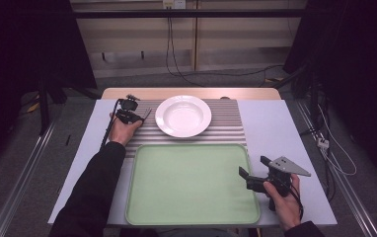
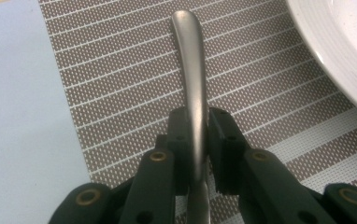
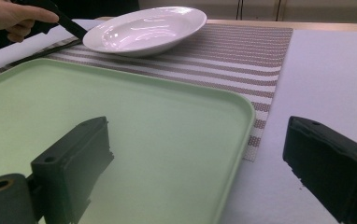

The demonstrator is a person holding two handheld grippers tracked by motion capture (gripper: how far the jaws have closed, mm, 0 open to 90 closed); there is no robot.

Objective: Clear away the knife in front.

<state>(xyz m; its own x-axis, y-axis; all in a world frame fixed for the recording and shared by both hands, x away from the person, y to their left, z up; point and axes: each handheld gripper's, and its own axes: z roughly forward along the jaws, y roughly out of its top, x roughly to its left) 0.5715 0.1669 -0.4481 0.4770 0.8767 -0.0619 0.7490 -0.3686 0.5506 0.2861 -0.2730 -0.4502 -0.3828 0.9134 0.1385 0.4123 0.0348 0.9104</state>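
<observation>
My left gripper (image 2: pixel 197 122) is shut on the handle of a metal utensil (image 2: pixel 193 70), which points away over the striped placemat (image 2: pixel 120 70); its head end is hidden below the jaws. In the high view this gripper (image 1: pixel 136 117) sits just left of the white plate (image 1: pixel 183 116), with the utensil (image 1: pixel 147 114) reaching toward the plate's rim. My right gripper (image 1: pixel 253 166) stands open with nothing between its jaws, straddling the right edge of the green tray (image 1: pixel 191 182). In the right gripper view its jaws (image 3: pixel 200 158) frame the tray (image 3: pixel 120 116) edge.
The plate (image 3: pixel 144 28) rests on the placemat (image 3: pixel 242 51) beyond the tray. A person's hand (image 3: pixel 8 18) holds the left gripper at the far left. Pale tablecloth (image 1: pixel 275 128) lies to the right of the mat; cables (image 1: pixel 334 148) run on the floor at right.
</observation>
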